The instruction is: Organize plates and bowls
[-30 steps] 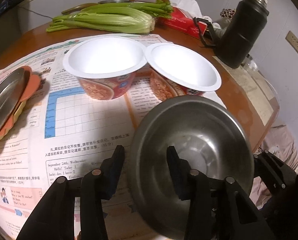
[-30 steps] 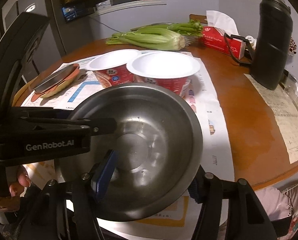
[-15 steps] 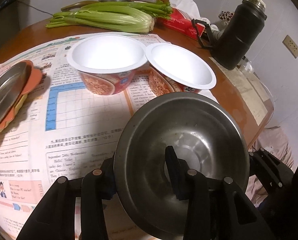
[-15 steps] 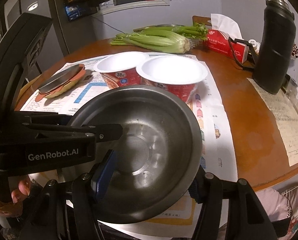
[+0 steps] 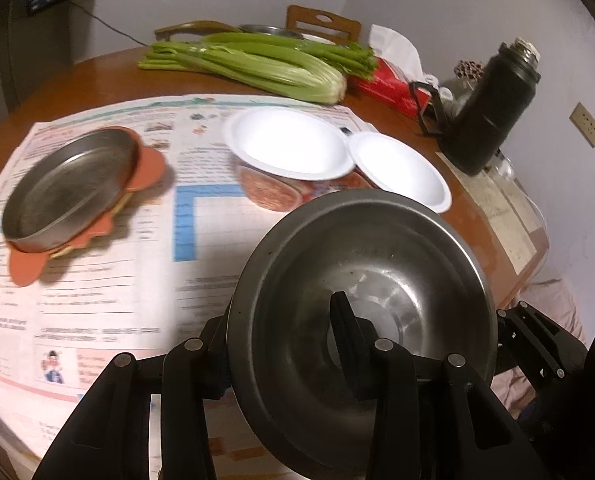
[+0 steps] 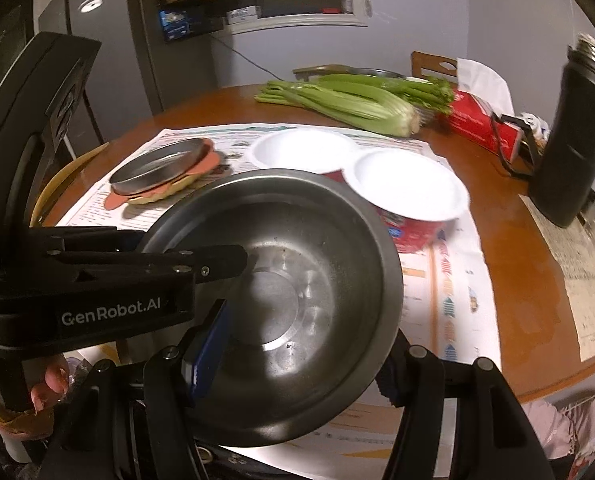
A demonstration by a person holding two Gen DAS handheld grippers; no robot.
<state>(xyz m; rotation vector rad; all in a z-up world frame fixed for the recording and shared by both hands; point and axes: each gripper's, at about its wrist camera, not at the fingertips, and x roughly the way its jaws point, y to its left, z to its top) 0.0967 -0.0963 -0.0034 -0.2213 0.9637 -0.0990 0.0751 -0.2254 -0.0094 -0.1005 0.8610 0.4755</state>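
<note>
Currently both hand-held grippers grasp one steel bowl [image 5: 369, 312] between them, off the desk [image 6: 513, 248]. Left hand-held gripper [image 5: 281, 340]: clenched on the bowl's near-left rim, one finger inside, one outside the wall. Right hand-held gripper [image 6: 297, 344]: one blue-padded finger inside the bowl, the other outside past the right rim; clamped on the wall, as I read it.

Bowl location: over the near edge of the newspaper [image 5: 97, 280], tipped slightly toward the cameras.

Key relation: two white-lined paper bowls [image 6: 405, 188] stand directly ahead of the steel bowl, touching each other; the shallow steel plate [image 5: 69, 192] on its orange mat [image 5: 149, 164] lies ahead-left, on the left hand's side. Bowl is round, no long axis to align. Likely destination is one of these; cannot say which.

Change versus the earlier frame: bowl sits higher, its far rim overlapping the paper bowls in the left view. Plate has slid from the left margin toward the middle, so the pair has swung leftward. Grip unchanged on both sides.
</note>
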